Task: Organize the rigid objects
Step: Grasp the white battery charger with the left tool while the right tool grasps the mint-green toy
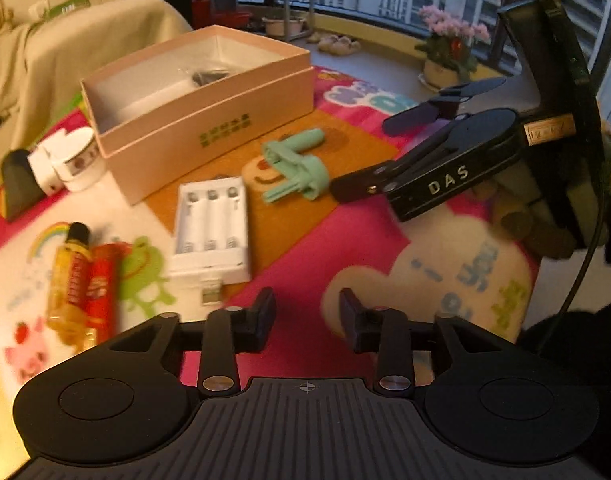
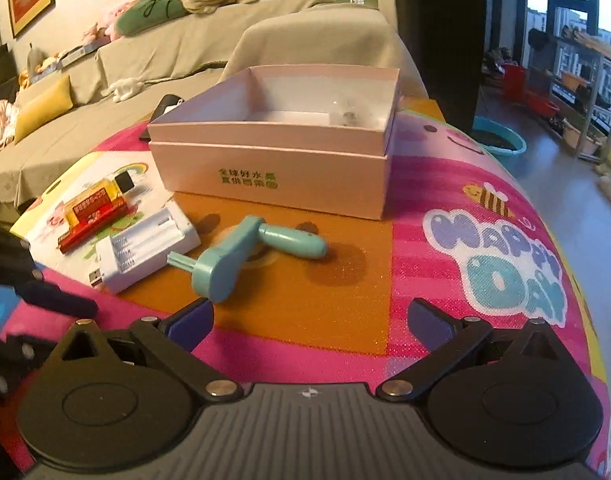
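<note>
Left wrist view: a bright cartoon mat [image 1: 325, 248] covers the worktop, with a draped sofa [image 1: 65, 48] off its far left edge and a window with potted flowers [image 1: 453, 48] behind. The open pink box [image 1: 209, 120] sits toward the far edge; something dark lies inside, too blurred to name. Just beside its left end stands a white jar [image 1: 77, 160], partly hidden. In front of the box lie a green crank [image 1: 297, 168], a white charger [image 1: 211, 228] and, near the left edge, a yellow bottle [image 1: 71, 276] touching a red pack [image 1: 103, 284], both smeared. The left gripper [image 1: 307, 320] hangs above the mat, tongs spread, holding nothing. The right gripper [image 1: 369, 156] reaches in from the right, its tongs spread, close by the crank.

Right wrist view: the sofa [image 2: 145, 52] fills the background, cluttered floor at right. The right gripper [image 2: 309, 320] is spread wide just near the crank [image 2: 241, 256], not touching. The box [image 2: 281, 160] lies beyond; its contents are unclear. The charger [image 2: 145, 248] and bottle [image 2: 97, 204] lie left. The left gripper is cut off at the left edge.
</note>
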The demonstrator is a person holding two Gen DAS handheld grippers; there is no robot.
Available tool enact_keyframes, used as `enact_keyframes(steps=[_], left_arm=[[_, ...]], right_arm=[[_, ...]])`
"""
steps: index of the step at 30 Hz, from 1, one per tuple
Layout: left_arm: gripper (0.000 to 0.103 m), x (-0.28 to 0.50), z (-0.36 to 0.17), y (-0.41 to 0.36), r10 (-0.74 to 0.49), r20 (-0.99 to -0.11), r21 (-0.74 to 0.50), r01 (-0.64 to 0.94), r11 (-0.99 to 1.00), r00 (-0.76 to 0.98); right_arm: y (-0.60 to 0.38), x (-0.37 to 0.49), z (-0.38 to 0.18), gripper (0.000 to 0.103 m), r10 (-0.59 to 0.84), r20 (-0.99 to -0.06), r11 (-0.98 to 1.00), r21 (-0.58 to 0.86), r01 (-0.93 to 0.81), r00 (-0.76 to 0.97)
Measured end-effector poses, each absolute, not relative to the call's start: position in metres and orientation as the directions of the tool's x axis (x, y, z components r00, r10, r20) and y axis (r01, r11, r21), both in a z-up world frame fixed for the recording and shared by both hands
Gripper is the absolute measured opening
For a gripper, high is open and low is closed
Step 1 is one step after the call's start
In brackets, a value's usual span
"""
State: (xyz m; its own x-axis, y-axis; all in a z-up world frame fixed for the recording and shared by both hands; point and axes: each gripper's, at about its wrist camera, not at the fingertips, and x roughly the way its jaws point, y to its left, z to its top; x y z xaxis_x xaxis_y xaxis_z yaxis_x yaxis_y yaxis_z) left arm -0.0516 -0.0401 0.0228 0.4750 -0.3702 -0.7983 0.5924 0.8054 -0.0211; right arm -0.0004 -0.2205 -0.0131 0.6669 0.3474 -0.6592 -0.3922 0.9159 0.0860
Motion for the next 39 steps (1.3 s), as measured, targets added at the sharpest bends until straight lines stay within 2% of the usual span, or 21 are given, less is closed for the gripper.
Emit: enact_keyframes(steps=[1, 3, 6, 9, 10, 11, 13, 14, 16, 18, 20, 23, 29, 31, 32, 33, 39], left_arm=[[0.059, -0.052, 0.022, -0.042, -0.382, -0.798, -0.03, 0.602, 0.798, 0.466], [0.08, -0.056, 0.021, -0.05, -0.399, -0.801, -0.038, 0.627, 0.778, 0.446], [0.092, -0.059, 0.017, -0.06, -0.405, -0.802, -0.029, 0.649, 0.76, 0.439], [0.09, -0.06, 0.017, -0.06, -0.418, -0.795, -0.042, 0.647, 0.761, 0.44], [0.088, -0.06, 0.02, -0.058, -0.433, -0.79, -0.062, 0.647, 0.76, 0.433], [0.083, -0.062, 0.026, -0.055, -0.449, -0.779, -0.075, 0.647, 0.759, 0.437], [0.081, -0.064, 0.04, -0.048, -0.457, -0.741, -0.057, 0.633, 0.772, 0.491], [0.081, -0.064, 0.047, -0.043, -0.447, -0.713, -0.033, 0.611, 0.791, 0.541], [0.081, -0.058, 0.053, -0.035, -0.39, -0.669, 0.016, 0.537, 0.844, 0.633], [0.081, -0.041, 0.049, -0.027, -0.287, -0.675, 0.04, 0.422, 0.906, 0.68], [0.081, -0.025, 0.04, -0.023, -0.236, -0.685, 0.017, 0.339, 0.941, 0.69], [0.081, -0.013, 0.028, -0.025, -0.232, -0.683, -0.026, 0.295, 0.955, 0.692], [0.08, -0.006, 0.008, -0.026, -0.224, -0.697, -0.047, 0.268, 0.962, 0.681], [0.076, -0.009, 0.008, -0.02, -0.229, -0.697, -0.046, 0.276, 0.96, 0.679], [0.067, -0.01, 0.008, -0.019, -0.22, -0.698, -0.035, 0.274, 0.961, 0.682], [0.054, -0.013, 0.008, -0.017, -0.2, -0.695, -0.018, 0.261, 0.965, 0.691], [0.053, -0.018, 0.008, -0.008, -0.208, -0.687, -0.032, 0.258, 0.966, 0.696]], right_arm=[[-0.22, -0.001, -0.012, 0.103, 0.357, -0.654, 0.912, 0.089, -0.4, 0.667], [-0.213, -0.002, -0.008, 0.103, 0.383, -0.635, 0.898, 0.086, -0.432, 0.67], [-0.199, 0.005, -0.008, 0.103, 0.407, -0.632, 0.883, 0.087, -0.462, 0.659], [-0.186, 0.018, -0.012, 0.101, 0.419, -0.645, 0.875, 0.098, -0.475, 0.639], [-0.183, 0.021, -0.012, 0.097, 0.416, -0.646, 0.876, 0.095, -0.474, 0.64], [-0.181, 0.022, -0.012, 0.09, 0.412, -0.64, 0.878, 0.088, -0.471, 0.648], [-0.179, 0.024, -0.01, 0.077, 0.406, -0.636, 0.876, 0.067, -0.478, 0.656], [-0.178, 0.024, -0.009, 0.059, 0.404, -0.634, 0.874, 0.056, -0.482, 0.659], [-0.179, 0.023, -0.008, 0.051, 0.416, -0.636, 0.864, 0.054, -0.5, 0.65], [-0.18, 0.022, -0.008, 0.051, 0.408, -0.638, 0.866, 0.042, -0.499, 0.654], [-0.181, 0.021, -0.008, 0.052, 0.404, -0.638, 0.868, 0.041, -0.496, 0.655], [-0.183, 0.018, -0.008, 0.074, 0.381, -0.637, 0.88, 0.028, -0.473, 0.67], [-0.19, 0.012, -0.01, 0.079, 0.337, -0.632, 0.893, -0.019, -0.449, 0.697], [-0.19, 0.016, -0.01, 0.082, 0.341, -0.637, 0.893, -0.011, -0.45, 0.691], [-0.189, 0.019, -0.01, 0.085, 0.346, -0.643, 0.891, -0.002, -0.453, 0.683], [-0.188, 0.021, -0.01, 0.086, 0.352, -0.644, 0.891, 0.008, -0.455, 0.679], [-0.172, 0.046, -0.012, 0.097, 0.349, -0.657, 0.906, 0.055, -0.419, 0.668]])
